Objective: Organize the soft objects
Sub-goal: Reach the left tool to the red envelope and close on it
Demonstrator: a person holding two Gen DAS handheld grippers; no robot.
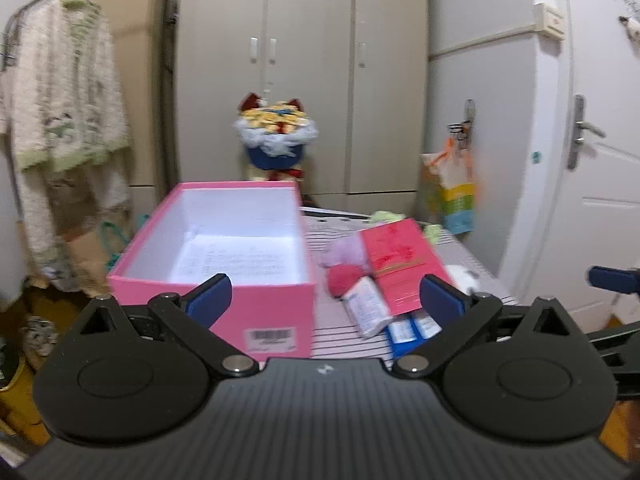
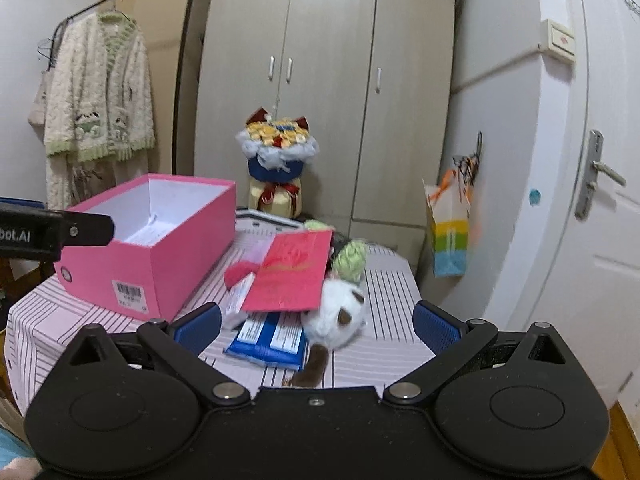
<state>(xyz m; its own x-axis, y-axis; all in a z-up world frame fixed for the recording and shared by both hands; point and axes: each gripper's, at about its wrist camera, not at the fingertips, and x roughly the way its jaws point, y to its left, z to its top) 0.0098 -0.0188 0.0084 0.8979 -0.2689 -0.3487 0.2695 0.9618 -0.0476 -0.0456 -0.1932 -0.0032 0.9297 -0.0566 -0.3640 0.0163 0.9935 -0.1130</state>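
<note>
An open pink box with a white inside stands on the striped table; it also shows in the right wrist view. Right of it lies a pile: a white plush cat with a brown tail, a green fluffy ball, a red pompom and a pale purple one. A red card packet lies over them. My left gripper is open and empty above the box's near corner. My right gripper is open and empty just short of the cat.
Blue and white flat packets lie under the red packet. A bouquet stands behind the table by a beige wardrobe. A cardigan hangs at left. A paper bag hangs by the white door.
</note>
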